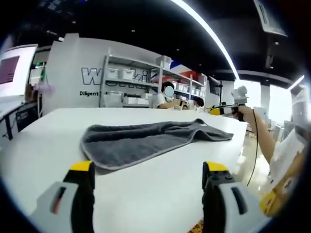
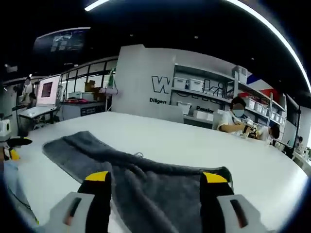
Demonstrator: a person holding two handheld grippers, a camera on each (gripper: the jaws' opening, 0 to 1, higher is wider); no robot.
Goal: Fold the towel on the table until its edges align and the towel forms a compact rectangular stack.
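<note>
A dark grey towel lies loosely spread and rumpled on the white table. My left gripper is open near the table's front, short of the towel's near edge, with bare table between its yellow-tipped jaws. Far right in the left gripper view, a hand holds my right gripper near the towel's far end. In the right gripper view, the towel runs from the left across the bottom. My right gripper is open just over its near end, with cloth showing between the jaws. At the left edge is my left gripper.
A person's arm reaches along the table's right edge. Beyond the table stand shelves with white bins, a lettered wall and seated people. A monitor and desks stand at the left.
</note>
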